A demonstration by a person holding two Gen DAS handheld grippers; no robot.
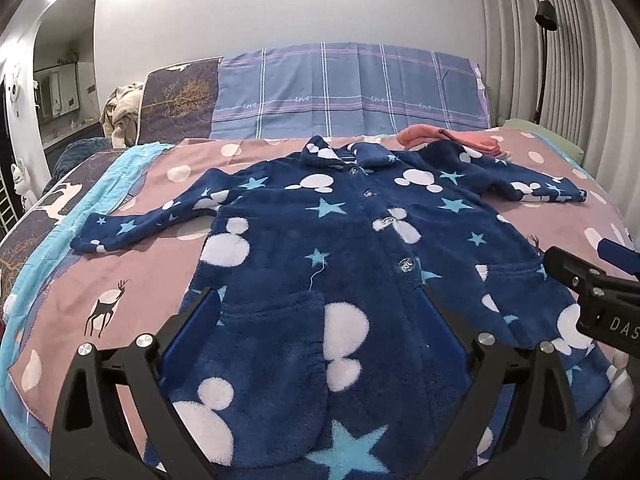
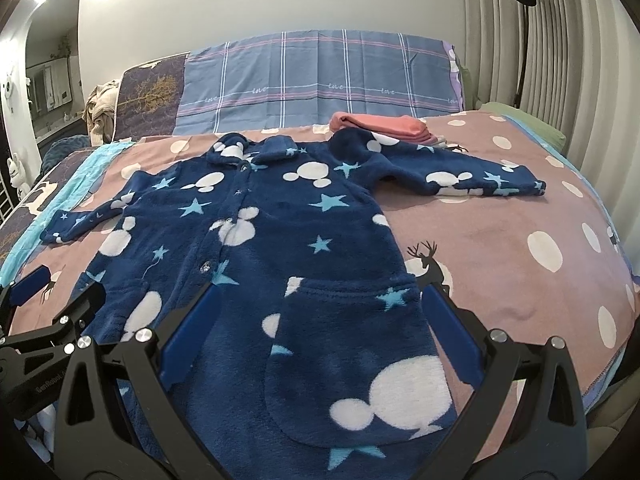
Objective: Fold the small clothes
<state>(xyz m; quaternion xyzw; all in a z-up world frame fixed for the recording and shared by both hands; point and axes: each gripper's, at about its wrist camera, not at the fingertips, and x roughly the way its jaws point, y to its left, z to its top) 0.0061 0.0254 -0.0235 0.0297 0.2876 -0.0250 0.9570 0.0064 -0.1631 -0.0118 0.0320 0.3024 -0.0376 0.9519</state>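
Left wrist view: 1 fleece jacket [image 1: 320, 248], navy w/ white mouse-head blobs + light-blue stars, laid flat face-up on the bed cover [image 1: 132, 288], collar at the far end, both sleeves spread out to the sides. 4 buttons visible down the placket, all done up. 2 patch pockets near the hem. 1 pink folded stack [image 1: 448, 138] just behind the jacket's right shoulder, touching or nearly so, can't tell which. 1 plaid pillow [image 1: 344, 92] against the wall, 1 floor lamp [image 1: 545, 60] by the curtain. Left gripper [image 1: 316, 304] hangs over the hem area, released, jaws wide apart w/ nothing between them; the left-hand pocket lies between the blue pads. Right gripper [image 1: 592, 280] pokes in from the right edge over the jacket's other side; opening not readable in this view.

Right wrist view: same 1 jacket [image 2: 256, 240], now shifted left in frame. Right gripper [image 2: 316, 300] released too, jaws spread, empty; the right-hand pocket [image 2: 352, 344] sits between its fingers, outer finger over the jacket's side edge where bed cover [image 2: 512, 240] starts. Contact w/ fabric not clear. Left gripper [image 2: 60, 300] visible at left edge, over the jacket's far side. Pink stack [image 2: 380, 124] behind the right sleeve.
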